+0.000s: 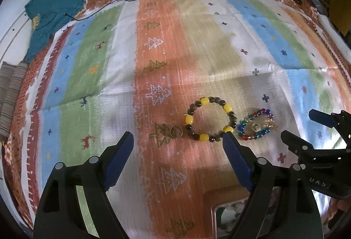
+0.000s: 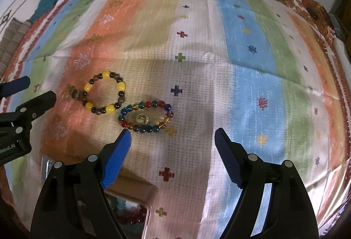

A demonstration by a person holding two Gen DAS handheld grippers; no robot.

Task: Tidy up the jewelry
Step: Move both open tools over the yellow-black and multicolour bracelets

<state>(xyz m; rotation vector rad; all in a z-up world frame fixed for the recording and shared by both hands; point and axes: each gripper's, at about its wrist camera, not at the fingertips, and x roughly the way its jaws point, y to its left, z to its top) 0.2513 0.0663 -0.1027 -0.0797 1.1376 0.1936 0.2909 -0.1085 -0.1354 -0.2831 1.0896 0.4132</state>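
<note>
The left gripper [image 1: 178, 138] is hanging over the striped patterned cloth [image 1: 109, 77] with its blue-padded jaws standing wide apart and nothing between them; the right gripper [image 2: 172, 133] is doing the same, gaping and gripping nothing.

Just ahead of the left gripper's tips, a small brass-coloured ring [image 1: 176, 131] is lying flat, touching the near edge of a round bracelet of yellow and dark brown beads [image 1: 209, 119]. Beside that bracelet, and just ahead of the right gripper's left pad, a bracelet of mixed red, blue, green and amber glass beads [image 2: 145, 116] is lying with a small gold-toned ring [image 2: 142, 119] inside its loop.

A metal-rimmed box holding beads [image 2: 131, 215] is showing under the right gripper, probably the destination.

Judging from this, each gripper is lining up on a piece. To pick well, one pad should be going inside the loop and one outside, pinching a single strand, so the neighbouring ring is not being dragged along. The rings, lying flat, are likely needing a steep, careful pinch.
</note>
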